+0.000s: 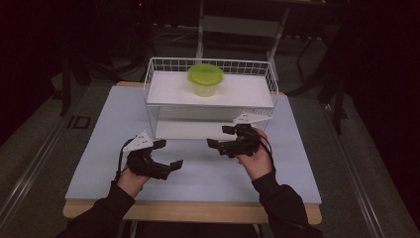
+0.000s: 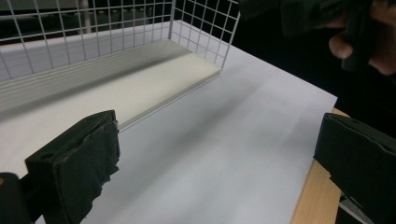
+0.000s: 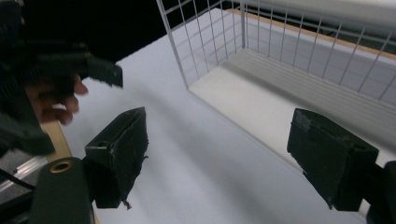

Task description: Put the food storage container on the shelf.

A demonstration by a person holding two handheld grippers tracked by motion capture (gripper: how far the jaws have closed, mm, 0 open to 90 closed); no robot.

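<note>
A clear container with a green lid (image 1: 204, 77) stands on the top shelf of a white wire rack (image 1: 163, 89) at the back of the table. My left gripper (image 1: 168, 154) hovers over the table in front of the rack's left corner, jaws wide apart and empty. In its own view the left gripper (image 2: 219, 163) looks across the bare tabletop toward the rack's lower shelf (image 2: 140, 88). My right gripper (image 1: 221, 137) is held just before the lower shelf, open and holding nothing. The right gripper (image 3: 224, 154) faces the lower shelf (image 3: 261, 102) and wire side.
The pale table (image 1: 208, 168) has a wooden front edge (image 1: 198, 210). The other hand with its gripper (image 2: 359, 37) shows at the top right of the left gripper view, and the left hand (image 3: 51, 98) at the left of the right gripper view. Dark floor surrounds the table.
</note>
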